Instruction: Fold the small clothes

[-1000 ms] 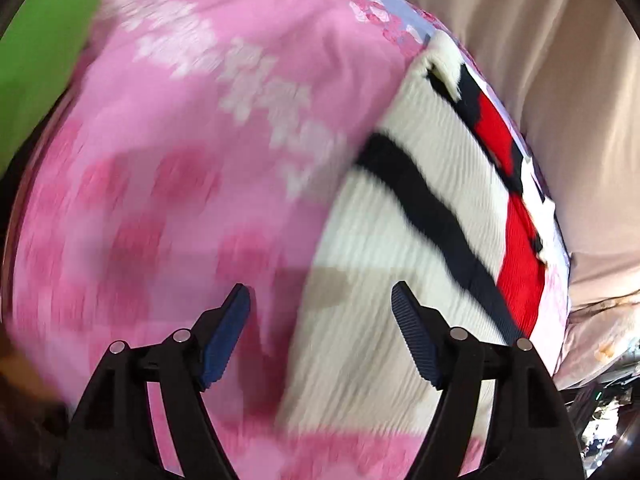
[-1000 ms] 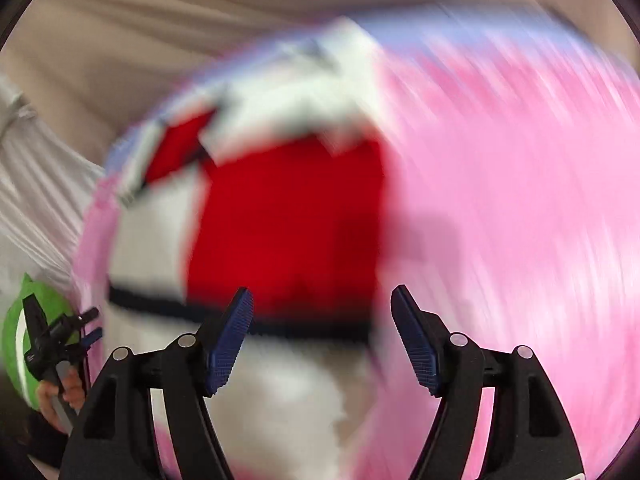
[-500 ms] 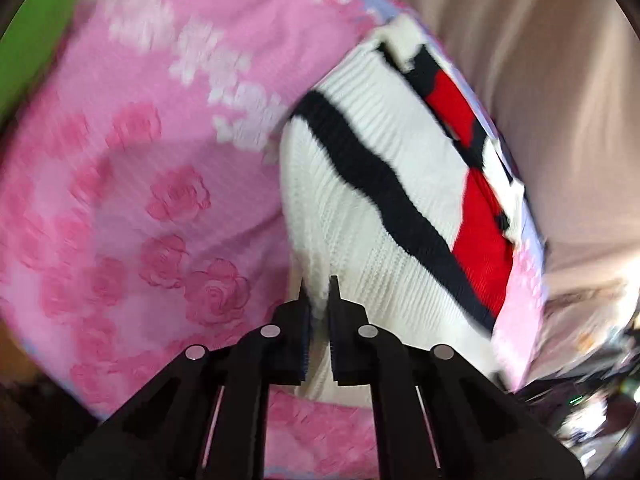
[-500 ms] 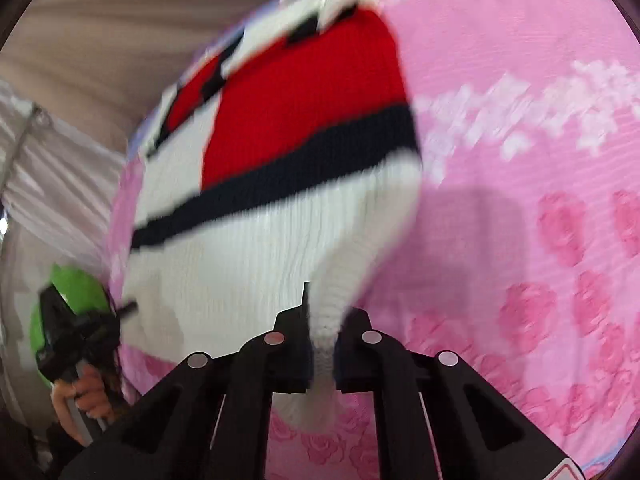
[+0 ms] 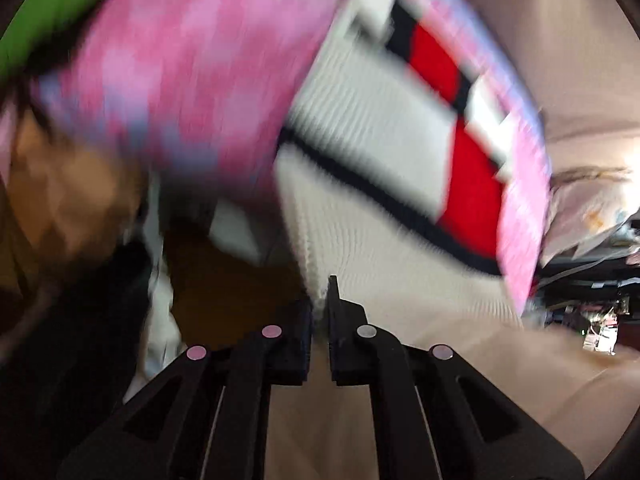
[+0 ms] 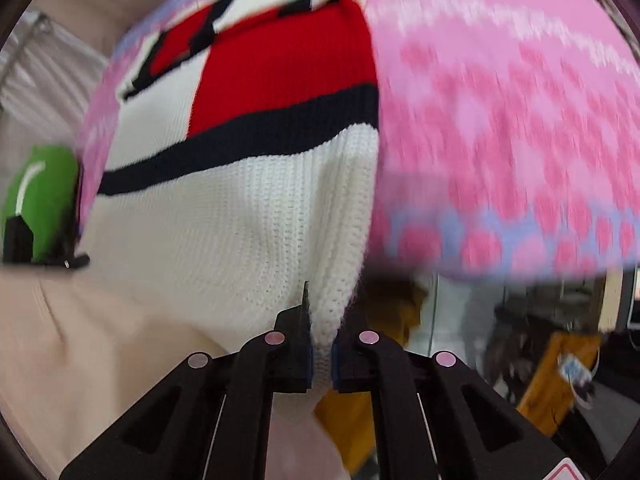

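Note:
A small white knit sweater [image 5: 372, 132] with a black stripe and red blocks lies on a pink rose-patterned cloth [image 5: 192, 72]. My left gripper [image 5: 319, 312] is shut on the sweater's white bottom edge and holds it lifted off the cloth. In the right wrist view my right gripper [image 6: 320, 344] is shut on the other bottom corner of the sweater [image 6: 240, 208], whose white hem runs up from the jaws. The pink cloth [image 6: 500, 120] shows to the right of it. Both views are motion-blurred.
Beige fabric [image 5: 460, 380] lies below the sweater in the left view and also shows in the right view [image 6: 80, 340]. A green object [image 6: 44, 196] sits at the far left. Room clutter [image 6: 560, 360] lies beyond the cloth's edge.
Both grippers, open a second ago, shut on the sweater's bottom edge. They have since pulled back and up, lifting the hem past the pink cloth's near edge.

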`<action>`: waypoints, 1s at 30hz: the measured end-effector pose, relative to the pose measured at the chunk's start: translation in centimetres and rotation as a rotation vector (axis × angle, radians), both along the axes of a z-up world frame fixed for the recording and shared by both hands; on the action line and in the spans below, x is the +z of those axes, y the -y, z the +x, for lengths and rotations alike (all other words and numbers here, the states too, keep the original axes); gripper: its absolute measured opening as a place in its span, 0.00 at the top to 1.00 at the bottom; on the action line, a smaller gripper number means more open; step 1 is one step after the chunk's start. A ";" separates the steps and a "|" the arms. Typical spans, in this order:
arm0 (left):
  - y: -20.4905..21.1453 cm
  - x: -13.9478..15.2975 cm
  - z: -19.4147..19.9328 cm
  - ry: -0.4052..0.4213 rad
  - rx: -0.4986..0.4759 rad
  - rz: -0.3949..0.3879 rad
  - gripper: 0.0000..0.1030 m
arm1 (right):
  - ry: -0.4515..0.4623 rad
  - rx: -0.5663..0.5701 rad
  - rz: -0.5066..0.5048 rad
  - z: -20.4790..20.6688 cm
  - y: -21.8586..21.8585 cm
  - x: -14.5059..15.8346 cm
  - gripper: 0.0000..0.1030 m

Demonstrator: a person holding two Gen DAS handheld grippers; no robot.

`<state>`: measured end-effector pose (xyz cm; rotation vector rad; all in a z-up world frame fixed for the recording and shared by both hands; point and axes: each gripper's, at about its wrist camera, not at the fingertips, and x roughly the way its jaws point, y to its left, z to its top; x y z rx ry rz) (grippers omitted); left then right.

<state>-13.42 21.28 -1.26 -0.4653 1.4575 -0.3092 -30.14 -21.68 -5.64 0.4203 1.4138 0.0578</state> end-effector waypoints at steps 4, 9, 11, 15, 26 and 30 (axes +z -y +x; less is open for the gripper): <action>1.1 5.8 9.0 0.324 0.029 -0.058 0.94 | 0.283 -0.083 0.101 5.0 1.9 7.0 0.95; 5.9 3.6 22.0 0.403 0.089 0.021 0.94 | 0.589 -0.234 0.194 17.8 6.7 9.7 0.95; 7.1 1.3 25.6 0.371 0.106 0.062 0.94 | 0.562 -0.307 0.218 23.8 8.4 7.1 0.95; 8.7 -2.7 29.5 0.281 0.160 0.120 0.94 | 0.473 -0.463 0.237 30.6 11.0 2.3 0.95; 7.9 -2.5 30.1 0.364 0.276 0.096 0.44 | 0.477 -0.649 0.384 31.9 11.9 -1.2 0.74; 6.7 -0.9 26.5 0.486 0.242 0.142 0.15 | 0.655 -0.610 0.227 27.8 11.1 2.8 0.33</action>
